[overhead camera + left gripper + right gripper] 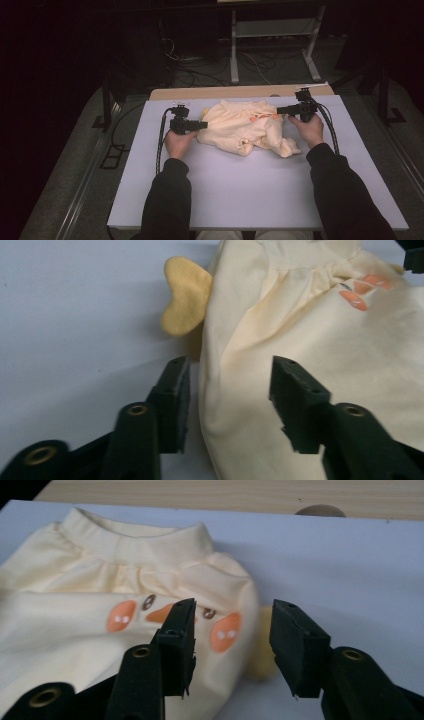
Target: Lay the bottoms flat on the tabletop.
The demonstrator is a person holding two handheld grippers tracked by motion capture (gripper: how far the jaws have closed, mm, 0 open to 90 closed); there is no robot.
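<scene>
While both tongs gape at a cream garment [250,127], it lies on a pale board [260,185]; dark room, cabled floor [200,70].

A garment [247,127] lies crumpled on the far half of the table [250,185], the left gripper [200,125] at its nine o'clock edge, the right gripper [281,110] at its two o'clock edge.

A strip of wooden tabletop [240,92] edges the white board's [250,185] far side, cables [200,75] on the floor beyond.
</scene>
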